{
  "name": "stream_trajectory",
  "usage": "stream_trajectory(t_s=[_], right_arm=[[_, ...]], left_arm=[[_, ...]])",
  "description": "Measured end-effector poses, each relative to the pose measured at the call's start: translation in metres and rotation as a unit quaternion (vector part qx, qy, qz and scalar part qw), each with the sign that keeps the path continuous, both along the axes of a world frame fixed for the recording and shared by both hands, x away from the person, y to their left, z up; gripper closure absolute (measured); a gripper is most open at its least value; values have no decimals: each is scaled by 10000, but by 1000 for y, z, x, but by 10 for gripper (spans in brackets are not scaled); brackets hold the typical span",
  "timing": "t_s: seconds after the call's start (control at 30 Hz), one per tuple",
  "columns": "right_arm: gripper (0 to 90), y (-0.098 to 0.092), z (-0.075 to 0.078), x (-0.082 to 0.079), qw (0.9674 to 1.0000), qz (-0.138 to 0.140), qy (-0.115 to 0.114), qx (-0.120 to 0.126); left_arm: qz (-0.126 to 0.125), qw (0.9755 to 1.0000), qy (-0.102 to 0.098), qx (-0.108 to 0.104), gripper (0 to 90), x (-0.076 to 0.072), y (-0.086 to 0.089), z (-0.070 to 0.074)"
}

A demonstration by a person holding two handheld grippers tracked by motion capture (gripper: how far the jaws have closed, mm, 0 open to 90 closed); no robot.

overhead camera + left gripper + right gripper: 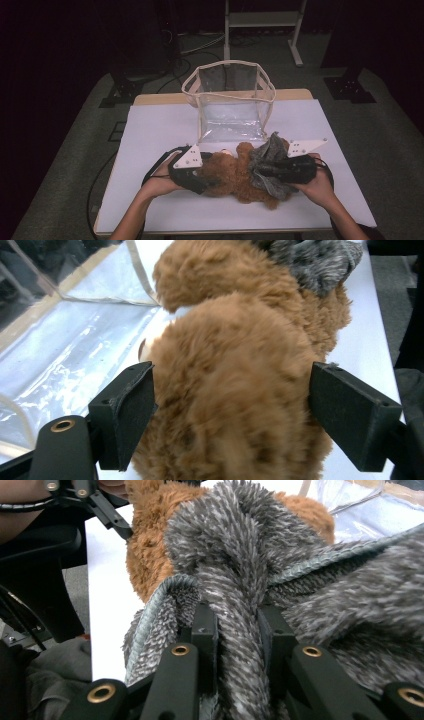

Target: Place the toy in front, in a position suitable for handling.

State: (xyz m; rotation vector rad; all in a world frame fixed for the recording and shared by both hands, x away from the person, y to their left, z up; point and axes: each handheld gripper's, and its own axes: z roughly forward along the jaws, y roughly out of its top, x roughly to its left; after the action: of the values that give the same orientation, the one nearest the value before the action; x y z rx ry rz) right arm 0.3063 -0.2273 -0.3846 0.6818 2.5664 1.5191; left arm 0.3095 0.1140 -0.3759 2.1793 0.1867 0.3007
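Observation:
A brown teddy bear lies on the white table, its far end draped in a grey fuzzy cloth. My left gripper is at the bear's left end. In the left gripper view its jaws stand wide on either side of the bear's furry bulk without squeezing it, and the grey cloth lies beyond. My right gripper comes in from the right. In the right gripper view that gripper is shut on a fold of the grey cloth, with the bear behind.
A clear plastic bag with beige trim stands open just behind the bear, and its shiny wall lies close on the left. A white frame leg and cables are on the floor beyond the table.

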Motion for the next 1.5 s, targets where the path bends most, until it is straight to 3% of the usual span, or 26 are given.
stream_trajectory(t_s=[0.1,0.17,0.27,0.47,0.63,0.77,0.97,1.1,1.2,1.27,1.5], right_arm=[[730,-4,1,-4,10000,-5,9,13],[730,-8,3,-4,10000,-27,64,57],[731,-18,14,-3,9998,-80,113,166],[731,-29,52,0,9995,-196,-116,228],[730,-17,81,12,9996,-80,-232,131],[729,6,91,29,9997,102,-210,-27],[729,48,89,47,9978,449,-72,-476],[729,67,73,53,9925,632,70,-1048],[731,65,58,52,9889,645,201,-1322],[731,55,54,48,9906,567,324,-1198],[734,15,46,30,9957,314,331,-802]], left_arm=[[-80,9998,-61,170,315,0,-7,-7],[-120,9998,-35,146,362,-1,-10,-10],[-148,9995,-136,226,370,-4,-12,-12],[-149,9992,-241,289,369,-6,-13,-11],[-184,9987,-337,340,368,-10,-14,-10],[-251,9980,-406,404,367,-11,-15,-10],[-327,9971,-492,471,367,-12,-14,-9],[-405,9963,-529,551,366,-14,-13,-9],[-405,9965,-507,527,357,-14,-11,-10],[-389,9967,-486,518,344,-12,-10,-10],[-183,9992,-271,231,277,-4,-10,-7]])
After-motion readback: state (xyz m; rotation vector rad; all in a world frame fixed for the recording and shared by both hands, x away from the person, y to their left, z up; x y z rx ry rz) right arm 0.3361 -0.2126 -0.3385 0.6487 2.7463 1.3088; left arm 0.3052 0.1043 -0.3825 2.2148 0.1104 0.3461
